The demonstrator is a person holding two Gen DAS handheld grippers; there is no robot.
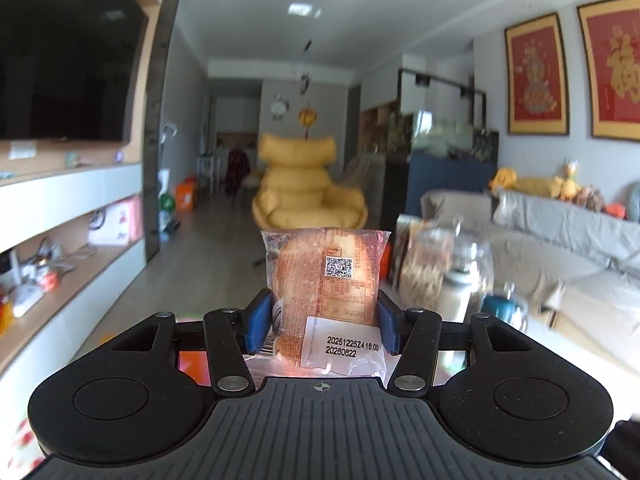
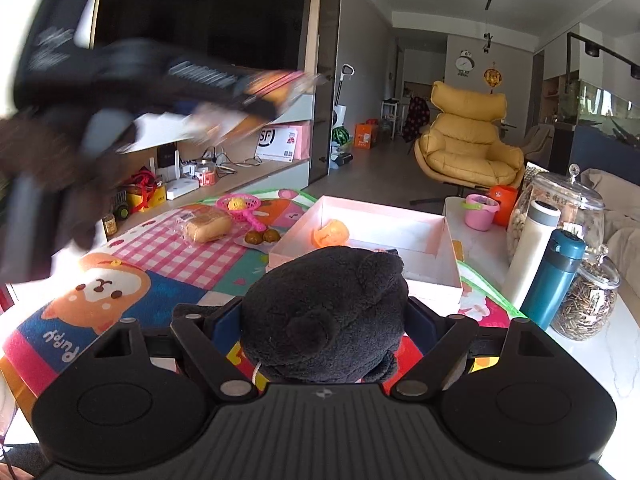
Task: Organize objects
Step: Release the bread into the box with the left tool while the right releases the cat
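The right gripper [image 2: 324, 316] was clamped on a black plush [image 2: 324, 312], held over the mat [image 2: 192, 256] just short of the pink box [image 2: 452, 264]. The left gripper [image 1: 324, 316] gripped a wrapped bun [image 1: 324, 280] upright between its blue pads [image 1: 258, 320], raised clear of the table. A second bun [image 2: 208, 228] lay on the mat, left of the box.
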